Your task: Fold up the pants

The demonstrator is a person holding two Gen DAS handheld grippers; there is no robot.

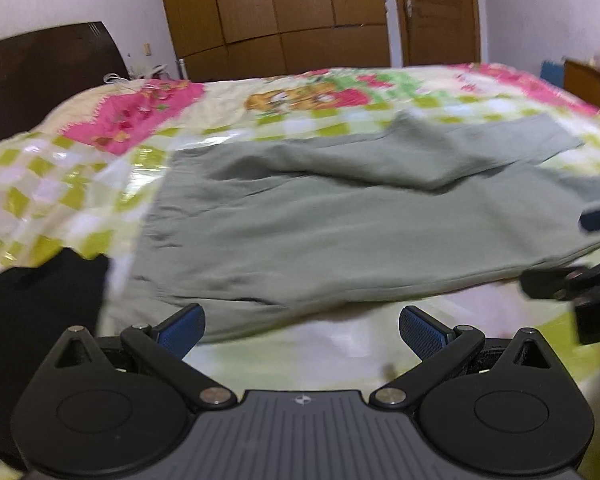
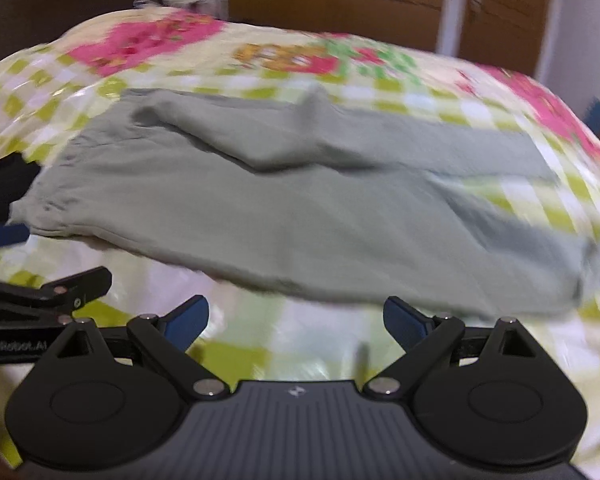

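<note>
Left wrist view: we see the bed (image 1: 100, 168), its checked cover under everything.
Pants (image 1: 340, 216): spread sideways across it, one leg lapped partly over the other; we judge folding barely begun.
Left gripper (image 1: 302, 330): jaws released, empty, near the hem.
Right gripper (image 2: 296, 322): likewise released, empty.
Left to do: all main folds.

One pair of pants (image 1: 340, 220) — two grippers — one bedspread (image 1: 100, 168)
</note>
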